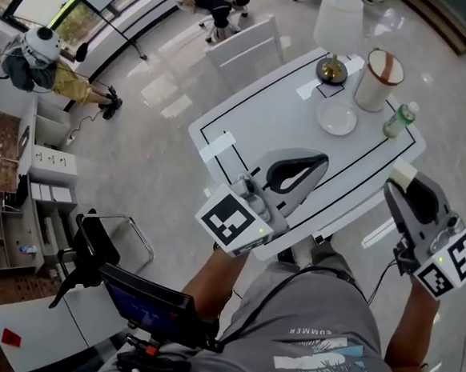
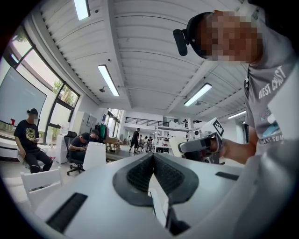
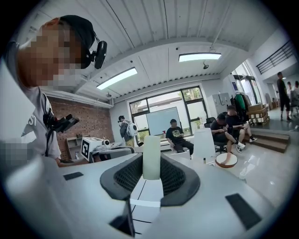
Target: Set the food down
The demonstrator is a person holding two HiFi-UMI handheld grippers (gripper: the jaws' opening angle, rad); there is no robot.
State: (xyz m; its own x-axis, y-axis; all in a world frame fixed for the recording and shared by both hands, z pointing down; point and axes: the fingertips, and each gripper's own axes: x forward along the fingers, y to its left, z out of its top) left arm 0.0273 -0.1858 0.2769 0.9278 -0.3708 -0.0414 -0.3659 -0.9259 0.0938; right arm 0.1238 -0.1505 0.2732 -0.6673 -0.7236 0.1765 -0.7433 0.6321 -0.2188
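- The right tongs (image 1: 405, 189) are clenched on the food (image 1: 403, 174), a pale stick. They are raised just outside the tabletop's (image 1: 279, 113) near right edge.
- The left tongs (image 1: 322, 159) are closed with nothing in them, above the tabletop's bare near part.
- The lamp (image 1: 338, 25), canister (image 1: 379, 80), plate (image 1: 336, 119) and bottle (image 1: 400, 120) crowd the far right corner. The middle and left lie bare.
- 1 white chair (image 1: 244, 46) stands off the far left edge.

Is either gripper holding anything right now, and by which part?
The right gripper pinches a pale food piece by its two long sides, upright, its top end poking past the jaws. The left gripper is shut and empty.
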